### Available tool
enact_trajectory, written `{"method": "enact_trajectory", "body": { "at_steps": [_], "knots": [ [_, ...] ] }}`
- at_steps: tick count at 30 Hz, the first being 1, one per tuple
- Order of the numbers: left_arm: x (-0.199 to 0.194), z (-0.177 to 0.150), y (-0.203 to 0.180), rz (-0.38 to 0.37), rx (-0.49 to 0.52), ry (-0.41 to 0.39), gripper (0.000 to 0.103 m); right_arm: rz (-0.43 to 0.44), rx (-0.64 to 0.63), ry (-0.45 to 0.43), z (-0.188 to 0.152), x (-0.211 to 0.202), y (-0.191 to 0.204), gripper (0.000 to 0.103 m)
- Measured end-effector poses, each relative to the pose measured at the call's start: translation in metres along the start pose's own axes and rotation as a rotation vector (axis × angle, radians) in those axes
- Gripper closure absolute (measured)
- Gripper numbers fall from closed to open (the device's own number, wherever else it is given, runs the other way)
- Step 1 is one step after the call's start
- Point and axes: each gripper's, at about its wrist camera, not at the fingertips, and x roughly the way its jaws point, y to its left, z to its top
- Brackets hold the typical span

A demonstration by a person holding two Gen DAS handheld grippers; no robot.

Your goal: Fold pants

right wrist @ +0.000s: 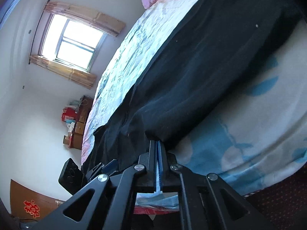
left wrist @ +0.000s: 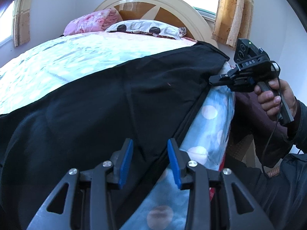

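Black pants (left wrist: 99,103) lie spread along the near side of the bed; they also show in the right wrist view (right wrist: 201,67). My left gripper (left wrist: 150,163) is open, its blue pads just above the pants' near edge, holding nothing. My right gripper (right wrist: 158,143) is shut on the edge of the pants at the bed's side. In the left wrist view it (left wrist: 214,80) pinches the pants' far right edge, held by a hand.
The bed has a light patterned sheet (left wrist: 57,67) and a blue dotted blanket (left wrist: 207,126) hanging over its side. Pillows (left wrist: 145,27) and a headboard (left wrist: 159,3) stand at the far end. Boxes (right wrist: 76,126) are stacked by the wall under a window (right wrist: 71,44).
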Motion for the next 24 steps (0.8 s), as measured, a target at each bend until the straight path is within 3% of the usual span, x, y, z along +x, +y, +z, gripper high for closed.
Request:
{"method": "enact_trajectory", "body": {
  "at_steps": [4, 6, 7, 8, 10, 13, 16, 21, 22, 23, 24],
  "knots": [
    [0.0, 0.0, 0.0, -0.002, -0.006, -0.001, 0.064, 0.036, 0.051, -0.001, 0.001, -0.001, -0.007, 0.099],
    [-0.001, 0.0, -0.001, -0.001, -0.003, -0.002, 0.064, 0.058, 0.077, -0.007, 0.002, -0.003, -0.01, 0.082],
    [-0.001, -0.001, -0.001, -0.002, -0.002, -0.002, 0.064, 0.089, 0.086, -0.015, 0.001, -0.004, -0.01, 0.057],
    [-0.001, -0.001, -0.001, -0.002, -0.004, -0.002, 0.064, 0.116, 0.094, -0.017, 0.001, -0.004, -0.009, 0.048],
    [-0.001, -0.001, -0.001, -0.003, -0.005, -0.003, 0.064, 0.102, 0.088, -0.023, 0.0, -0.005, -0.005, 0.047],
    [-0.001, -0.002, -0.001, -0.002, -0.005, -0.003, 0.064, 0.088, 0.074, -0.032, -0.001, -0.002, -0.001, 0.047],
    [-0.002, 0.0, -0.002, -0.004, -0.007, -0.003, 0.064, 0.138, 0.08, -0.026, -0.001, 0.0, 0.001, 0.047],
    [-0.004, 0.0, -0.002, -0.007, -0.012, -0.005, 0.064, 0.103, 0.066, -0.033, 0.002, 0.007, 0.004, 0.051],
    [-0.004, 0.0, -0.003, -0.006, -0.012, -0.005, 0.064, 0.085, 0.059, -0.041, 0.004, 0.008, 0.002, 0.067],
    [-0.005, 0.0, -0.004, -0.005, -0.011, -0.003, 0.064, 0.07, 0.059, -0.043, 0.004, 0.009, 0.0, 0.091],
    [-0.005, 0.0, -0.003, -0.008, -0.012, -0.002, 0.064, 0.071, 0.06, -0.036, 0.004, 0.011, -0.001, 0.1]
  ]
}}
